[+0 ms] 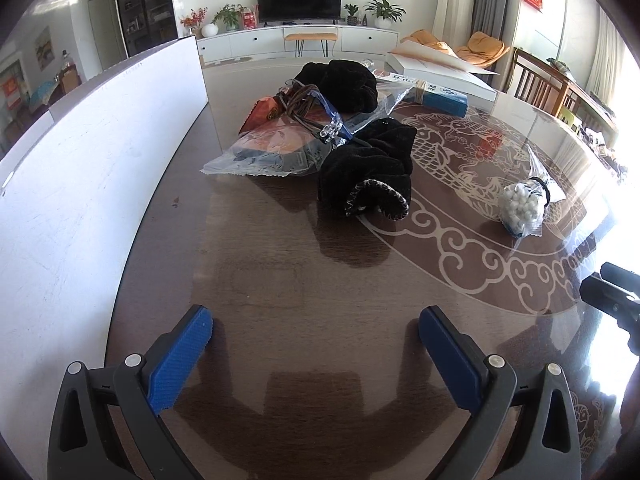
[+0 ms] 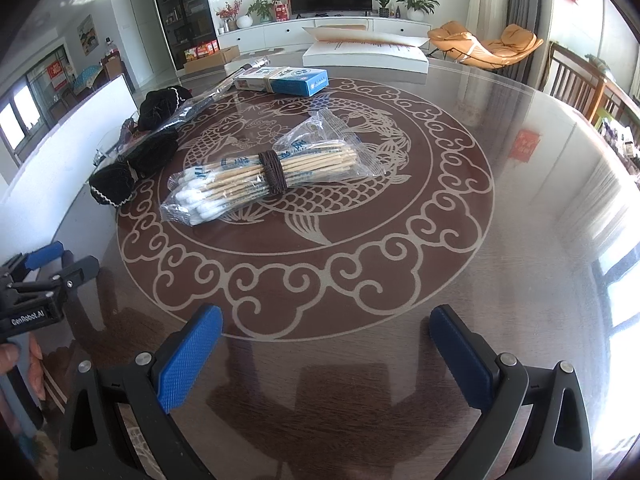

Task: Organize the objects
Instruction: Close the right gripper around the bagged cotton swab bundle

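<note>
Two claws hang above the counter, each spread wide with nothing between its blue pads. The left claw hovers over bare dark wood near the counter's near edge, its fingers touching nothing; the right claw is just as wide apart and empty, poised over the rim of the pale fish-and-cloud pattern set into the glossy top. In the right wrist view the left claw also shows at the left edge, held in a hand. Beyond the right claw, near the middle of the pattern, lies a clear bag of cotton swabs, bound around its middle with a dark brown band. The same bag appears to the right in the left wrist view, end-on, well apart from the left claw. Straight ahead of the left claw sits a crumpled black cloth with a pale stitched hem, touching a flat plastic packet with orange print, on which a bundle of cord lies. Farther back is a blue box, then a long white box. A white board stands along the counter's left side.
</note>
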